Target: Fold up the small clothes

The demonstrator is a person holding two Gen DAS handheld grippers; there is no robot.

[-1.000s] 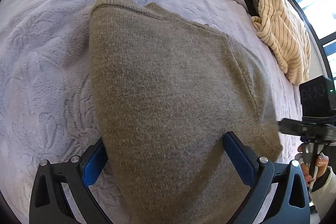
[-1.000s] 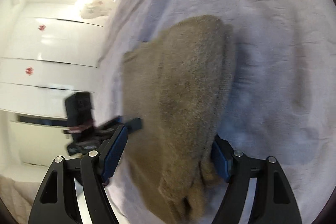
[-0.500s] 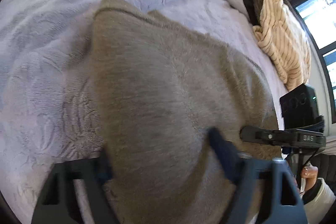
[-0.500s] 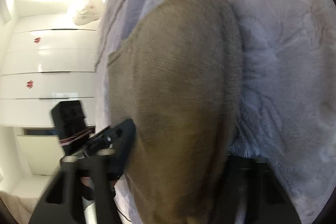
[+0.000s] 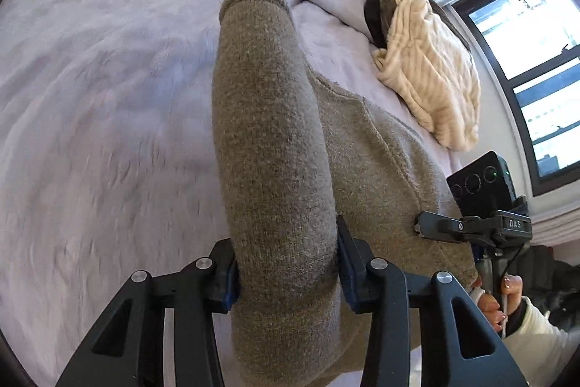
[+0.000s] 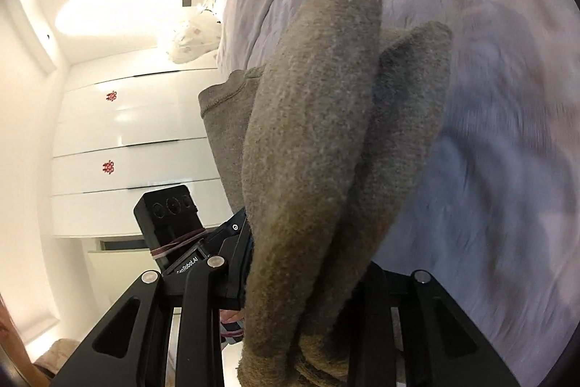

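Bedroom; a bed [image 5: 108, 118] with a pale lilac fuzzy blanket fills both views; white drawers [image 6: 119, 147] stand off to one side, a window [image 5: 536, 68] with dark frame to the other; a cream striped garment [image 5: 431, 75] sits bunched on the far side of the bed, apart from the work.

Step in hand, as I read it: picking up one edge of the grey-brown knit sweater [image 5: 275, 140] to fold it over; the cloth is bunched into a thick roll in each gripper and rising off the blanket, the rest of it trailing on the bed.

Left gripper [image 5: 286, 272]: jaws narrowed to a middling gap and closing; blue pads press both sides of the sweater roll; gripping it.

Right gripper [image 6: 308, 281]: jaws closing, gap smaller; two or more layers of the sweater fill it; its right finger is mostly hidden by cloth but the bundle looks pinched.

Next move likely calls for carrying both held points across together, level with each other, so the fold lands straight; then letting go without dragging the top layer.
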